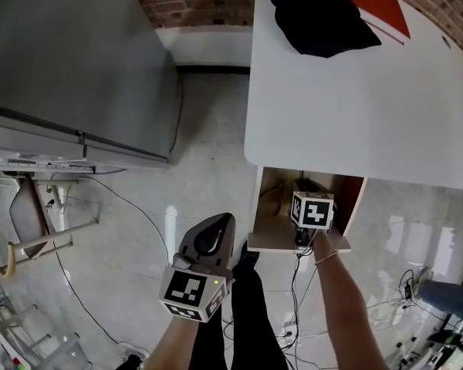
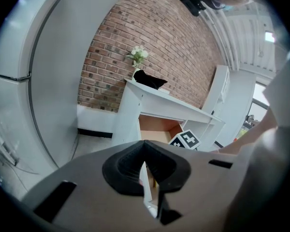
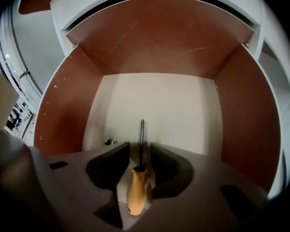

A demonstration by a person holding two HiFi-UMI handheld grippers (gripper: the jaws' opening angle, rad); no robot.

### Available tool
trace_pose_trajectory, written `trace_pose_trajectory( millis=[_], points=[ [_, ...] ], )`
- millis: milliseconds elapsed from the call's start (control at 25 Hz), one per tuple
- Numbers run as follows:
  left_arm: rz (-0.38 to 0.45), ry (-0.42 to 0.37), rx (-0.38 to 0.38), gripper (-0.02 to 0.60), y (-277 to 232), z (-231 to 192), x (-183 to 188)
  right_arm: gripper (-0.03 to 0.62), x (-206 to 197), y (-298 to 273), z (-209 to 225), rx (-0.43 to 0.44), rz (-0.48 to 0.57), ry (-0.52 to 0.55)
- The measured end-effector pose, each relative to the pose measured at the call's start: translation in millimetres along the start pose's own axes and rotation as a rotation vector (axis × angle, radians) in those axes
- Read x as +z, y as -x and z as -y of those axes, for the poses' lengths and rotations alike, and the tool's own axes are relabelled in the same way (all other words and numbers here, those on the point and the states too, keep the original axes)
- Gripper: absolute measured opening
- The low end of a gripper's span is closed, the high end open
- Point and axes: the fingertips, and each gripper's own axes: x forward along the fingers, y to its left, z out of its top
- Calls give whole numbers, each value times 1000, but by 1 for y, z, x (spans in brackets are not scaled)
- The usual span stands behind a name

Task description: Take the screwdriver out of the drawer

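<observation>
Reaches into the open drawer (image 1: 268,206) at about 5 o'clock in the head view, just under the near edge of the white counter (image 1: 370,106). Grips the screwdriver (image 3: 137,190) with the right tool (image 3: 140,168): jaws set narrow, closed on the pale wooden handle, dark shaft pointing to 12 o'clock over the drawer's light floor. Has the screwdriver inside the drawer, between its reddish-brown side walls; resting on the floor or raised just off it, cannot tell. Shows a small metal bit (image 3: 108,141) at 10 o'clock of the handle, on the drawer floor near the left wall. From above, hides the jaws under the right tool's marker cube (image 1: 314,210), forearm running down to 5 o'clock.

Holds the left tool (image 2: 145,151) out over the tiled floor (image 1: 208,153) near 6 o'clock in the head view, at 8 o'clock of the drawer and well apart from it. Has its jaws shut tip to tip with nothing between them. Looks from there toward the brick wall (image 2: 150,47), with the drawer and the other tool's cube at 5 o'clock of centre.

On the counter, toward 1 o'clock: a black cloth bundle (image 1: 320,14), touching a red booklet (image 1: 380,2) at its 2 o'clock. At 10 o'clock, a tall grey cabinet (image 1: 69,60). Below it, at 8 o'clock, loose cables (image 1: 123,199) across the floor.
</observation>
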Motion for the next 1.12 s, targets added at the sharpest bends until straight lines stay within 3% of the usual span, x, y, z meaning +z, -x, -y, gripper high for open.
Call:
trace_pose_trajectory(
  millis=[120, 720, 1120],
  points=[
    [-3, 4, 8, -8, 1, -1, -3, 88, -1, -1, 7, -39, 0, 9],
    [-5, 9, 14, -8, -2, -2, -3, 54, -1, -3, 2, -73, -17, 82],
    [-5, 11, 15, -8, 0, -5, -1, 17, -1, -2, -2, -68, -17, 57]
  ],
)
